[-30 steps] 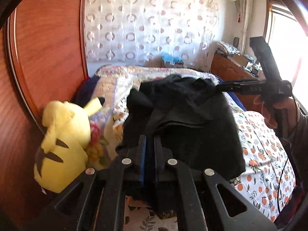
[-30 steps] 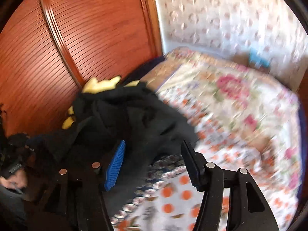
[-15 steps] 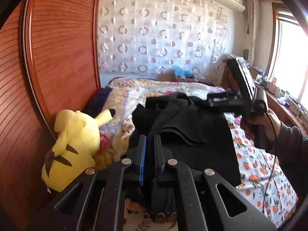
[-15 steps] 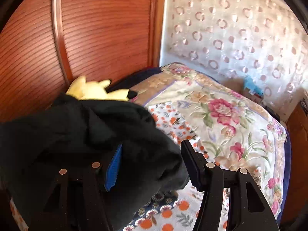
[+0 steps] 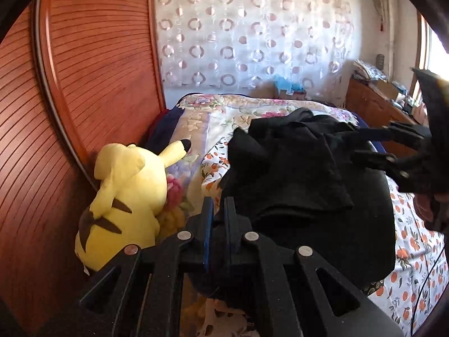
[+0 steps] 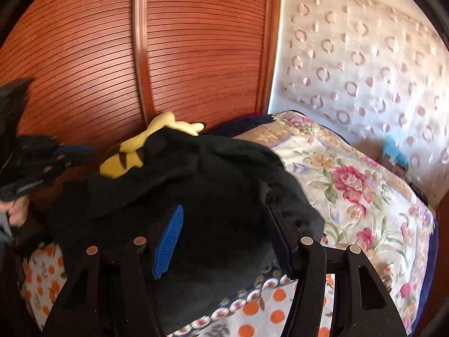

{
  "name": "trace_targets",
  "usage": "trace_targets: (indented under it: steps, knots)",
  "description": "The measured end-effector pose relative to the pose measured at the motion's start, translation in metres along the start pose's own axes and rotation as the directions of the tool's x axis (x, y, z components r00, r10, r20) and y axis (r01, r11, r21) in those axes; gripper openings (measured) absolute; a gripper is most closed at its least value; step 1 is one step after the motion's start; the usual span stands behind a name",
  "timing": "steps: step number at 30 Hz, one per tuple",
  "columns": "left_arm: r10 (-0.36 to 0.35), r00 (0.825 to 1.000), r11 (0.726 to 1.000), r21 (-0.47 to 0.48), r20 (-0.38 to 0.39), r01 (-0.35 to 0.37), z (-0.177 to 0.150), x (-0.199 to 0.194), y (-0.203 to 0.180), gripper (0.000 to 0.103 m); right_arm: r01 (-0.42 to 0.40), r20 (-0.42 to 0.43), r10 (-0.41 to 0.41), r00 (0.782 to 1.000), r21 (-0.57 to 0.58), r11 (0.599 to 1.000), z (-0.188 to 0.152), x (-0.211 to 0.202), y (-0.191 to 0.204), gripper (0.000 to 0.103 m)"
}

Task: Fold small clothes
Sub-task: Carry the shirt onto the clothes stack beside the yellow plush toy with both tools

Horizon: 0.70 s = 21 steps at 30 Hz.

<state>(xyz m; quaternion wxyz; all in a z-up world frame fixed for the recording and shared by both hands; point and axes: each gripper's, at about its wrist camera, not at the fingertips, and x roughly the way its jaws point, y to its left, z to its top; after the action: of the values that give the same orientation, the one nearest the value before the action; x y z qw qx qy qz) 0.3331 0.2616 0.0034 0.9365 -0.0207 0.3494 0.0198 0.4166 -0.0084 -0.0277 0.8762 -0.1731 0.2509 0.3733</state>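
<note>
A black garment lies bunched and partly doubled over on the bed. My left gripper is shut on its near edge, and cloth hangs dark under the fingers. In the right wrist view the left gripper sits at the far left, holding that side of the garment up. My right gripper is open, low over the garment, with cloth between its fingers and the pads not pressing. From the left wrist view the right gripper reaches in from the right edge, a hand behind it.
A yellow plush toy leans against the slatted wooden door, left of the garment. The bed has an orange-print sheet and a floral quilt farther back. A wooden dresser stands at the far right by the window.
The right gripper, still open, has swung round and sunk closer over the garment. The left gripper, still shut, has shifted a little, and the plush toy now looks nearer.
</note>
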Motion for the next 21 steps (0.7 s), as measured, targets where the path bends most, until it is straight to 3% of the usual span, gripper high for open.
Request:
trace_targets:
  steps: [7,11,16,18,21]
  knots:
    - [-0.146,0.985,0.989,0.027,0.092,0.144,-0.006,-0.054,-0.026,0.007,0.011,0.042,-0.012,0.999,0.015,1.0,-0.009,-0.015,-0.003,0.062]
    - [-0.273,0.962,0.96,0.066,0.02,0.272,-0.007,-0.039,-0.062,0.007,0.031,0.049,-0.033,0.998,0.042,0.999,-0.008,-0.035,-0.006,0.062]
    - [-0.254,0.964,0.954,0.145,-0.078,0.263,-0.012,0.0,-0.095,0.007,0.056,0.064,-0.059,0.996,0.044,0.997,-0.013,-0.062,-0.004,0.062]
    - [-0.238,0.969,0.958,0.15,-0.068,0.245,-0.003,0.007,-0.093,0.007,0.066,0.066,-0.069,0.995,0.047,0.997,-0.017,-0.07,-0.004,0.062]
    - [-0.156,0.987,0.976,0.148,-0.035,0.159,0.021,0.026,-0.074,0.007,0.074,0.064,-0.078,0.995,0.06,0.995,-0.019,-0.072,-0.006,0.062]
